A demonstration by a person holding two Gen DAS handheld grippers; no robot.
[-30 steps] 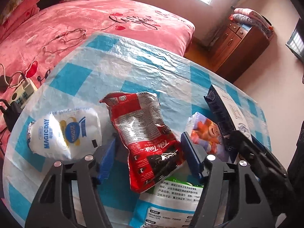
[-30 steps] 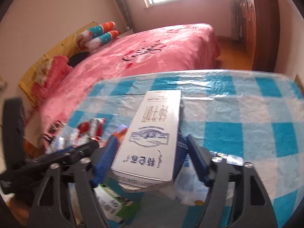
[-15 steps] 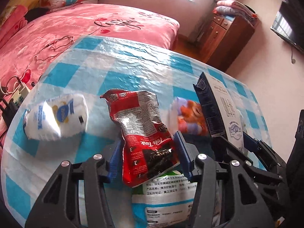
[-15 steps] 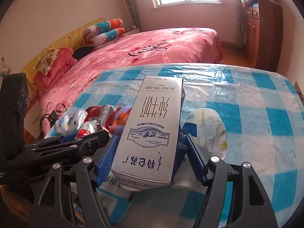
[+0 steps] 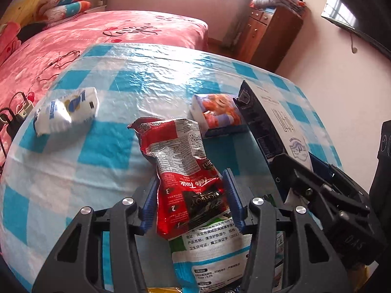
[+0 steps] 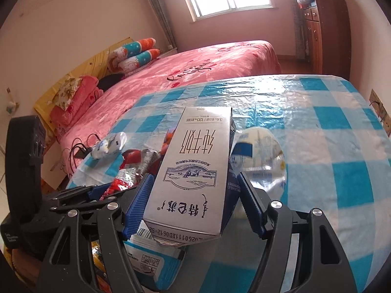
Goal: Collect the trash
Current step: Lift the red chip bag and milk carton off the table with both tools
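Under the red wrapper (image 5: 185,171), a wipes pack (image 5: 212,251) lies half hidden.

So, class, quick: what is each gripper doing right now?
Left gripper: just closing, shut on crinkled red snack wrapper.
Right gripper: shut on grey-white milk carton.

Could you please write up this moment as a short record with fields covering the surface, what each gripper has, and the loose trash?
surface: table under a blue-and-white checked plastic cloth
left gripper: jaws have just been closing, pads now against a crumpled red foil snack bag
right gripper: closed on a white-and-navy milk carton
loose trash: white-and-blue crumpled wrapper; orange-printed tissue pack; clear plastic cup with blue label; white-and-teal wet-wipe pack
beyond the table: pink bed
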